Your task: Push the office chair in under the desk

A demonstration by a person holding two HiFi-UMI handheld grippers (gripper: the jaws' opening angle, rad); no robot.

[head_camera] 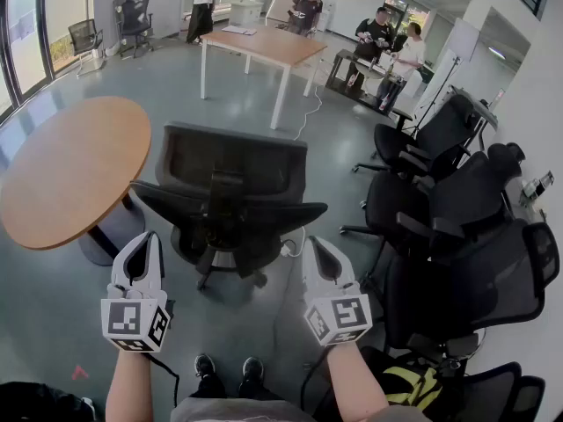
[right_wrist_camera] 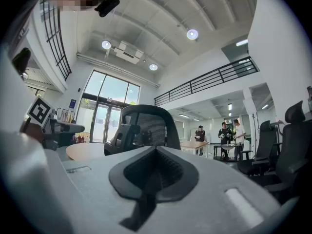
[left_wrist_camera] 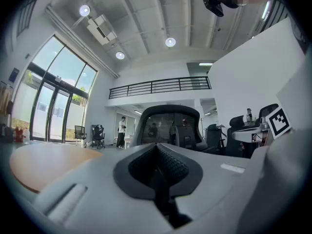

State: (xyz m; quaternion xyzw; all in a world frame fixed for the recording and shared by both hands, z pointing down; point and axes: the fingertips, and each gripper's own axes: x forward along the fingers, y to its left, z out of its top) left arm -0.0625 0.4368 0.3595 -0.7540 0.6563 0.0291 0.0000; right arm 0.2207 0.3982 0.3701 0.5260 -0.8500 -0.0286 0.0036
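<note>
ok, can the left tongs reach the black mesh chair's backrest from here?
Probably yes: the left tongs, shut, face the black mesh office chair's backrest with nothing standing between them. The round wooden table sits left of that path.

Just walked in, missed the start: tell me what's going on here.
A person stands behind a black office chair, a gripper in each hand. The left gripper and right gripper are both shut, empty and held level, short of the chair's back. The chair stands beside the round wooden table, not yet pushed in.
</note>
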